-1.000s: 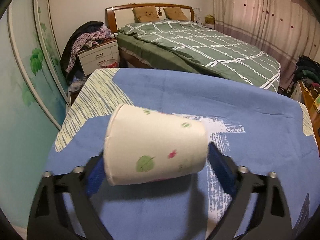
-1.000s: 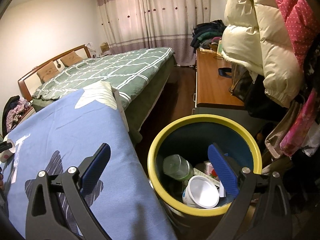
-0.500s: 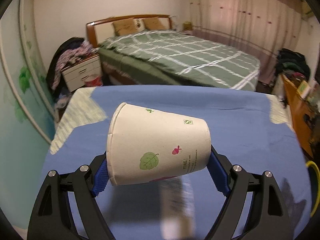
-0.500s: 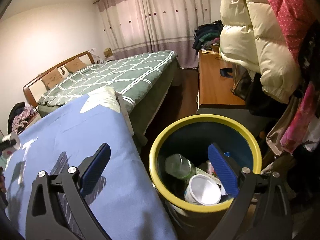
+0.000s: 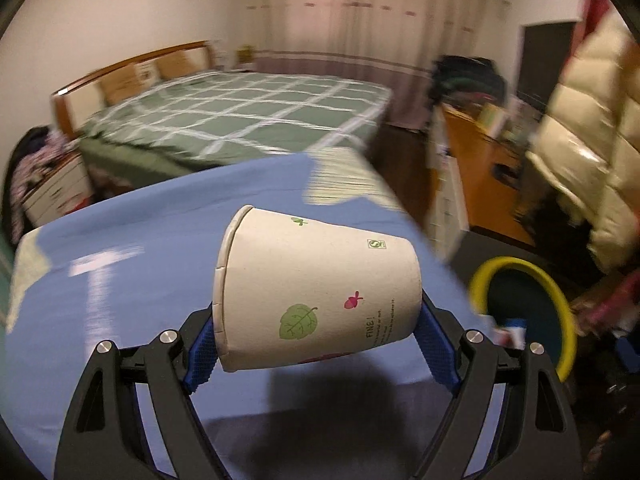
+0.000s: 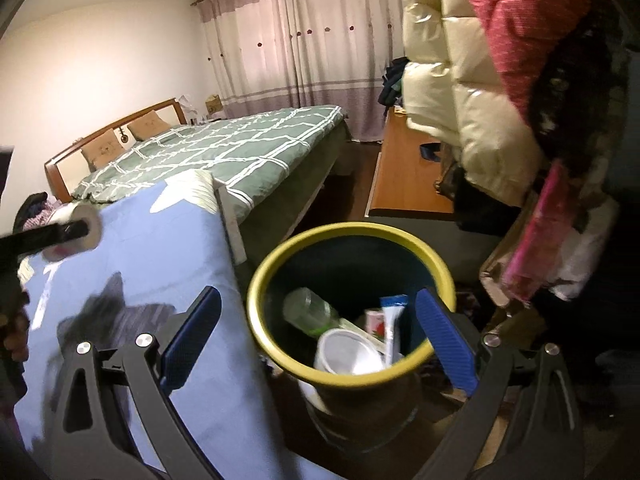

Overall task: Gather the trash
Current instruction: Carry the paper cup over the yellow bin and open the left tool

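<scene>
Paper cup (image 5: 316,292) in left gripper (image 5: 316,344) above blue bedspread (image 5: 140,280), yellow-rimmed bin (image 5: 560,292) nr edge

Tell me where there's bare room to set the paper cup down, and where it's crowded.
Free: the blue cover under the paper cup, bare from its pale patterned corner back toward the green bed. Crowded: the yellow-rimmed bin beside the cover already holds a plastic bottle, a white cup and cartons; some gap remains at its far wall.

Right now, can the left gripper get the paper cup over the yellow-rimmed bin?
Probably yes. The left gripper holds the paper cup sideways above the blue bedspread; the bin stands open just past the bed's edge, nothing between. The right gripper hovers open near its rim and may crowd the drop.
</scene>
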{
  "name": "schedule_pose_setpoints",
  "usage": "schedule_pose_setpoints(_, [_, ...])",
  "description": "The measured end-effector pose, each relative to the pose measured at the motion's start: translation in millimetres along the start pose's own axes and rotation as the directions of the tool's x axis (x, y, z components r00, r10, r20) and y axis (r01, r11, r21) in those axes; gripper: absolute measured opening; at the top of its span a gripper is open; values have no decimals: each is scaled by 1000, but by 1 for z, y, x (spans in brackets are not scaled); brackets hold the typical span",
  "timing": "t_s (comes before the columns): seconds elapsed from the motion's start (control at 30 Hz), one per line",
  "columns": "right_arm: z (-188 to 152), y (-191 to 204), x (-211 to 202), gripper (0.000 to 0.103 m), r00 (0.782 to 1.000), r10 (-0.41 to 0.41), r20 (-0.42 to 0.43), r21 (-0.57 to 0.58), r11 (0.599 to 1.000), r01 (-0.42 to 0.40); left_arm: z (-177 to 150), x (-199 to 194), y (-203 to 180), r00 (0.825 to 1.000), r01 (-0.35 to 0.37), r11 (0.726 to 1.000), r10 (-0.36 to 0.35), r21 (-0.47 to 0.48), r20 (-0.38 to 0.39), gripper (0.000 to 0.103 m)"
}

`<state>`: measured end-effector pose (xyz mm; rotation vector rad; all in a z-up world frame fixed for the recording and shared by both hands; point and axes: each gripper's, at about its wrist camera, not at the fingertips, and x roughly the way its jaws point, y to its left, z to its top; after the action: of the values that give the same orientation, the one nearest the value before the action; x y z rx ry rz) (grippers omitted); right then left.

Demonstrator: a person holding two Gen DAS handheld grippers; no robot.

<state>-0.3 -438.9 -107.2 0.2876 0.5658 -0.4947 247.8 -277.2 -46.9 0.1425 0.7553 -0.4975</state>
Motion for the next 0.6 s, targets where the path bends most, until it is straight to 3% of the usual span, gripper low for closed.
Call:
schedule_pose_setpoints(0.13, [-6, -20, -9, 93, 1000, -18, -1, 15, 1000, 18, 3, 7, -80, 994, 108, 990, -106, 93, -28, 83])
schedule_pose_setpoints(0.3, [-8, -41, -15, 93, 999, -43, 8, 33, 999, 43, 1, 20, -157, 979, 197, 967, -185, 164, -87, 83])
schedule_pose_setpoints(0.43, [-10, -59, -20, 93, 998, -56, 11, 55, 997, 56, 0, 43, -201, 965, 239, 950, -210, 202, -155, 83])
schedule_pose_setpoints(0.6, [-9, -77, -24, 93, 998, -64, 17, 99, 993, 62, -3, 72, -228, 948, 281, 936, -235, 214, -215, 83])
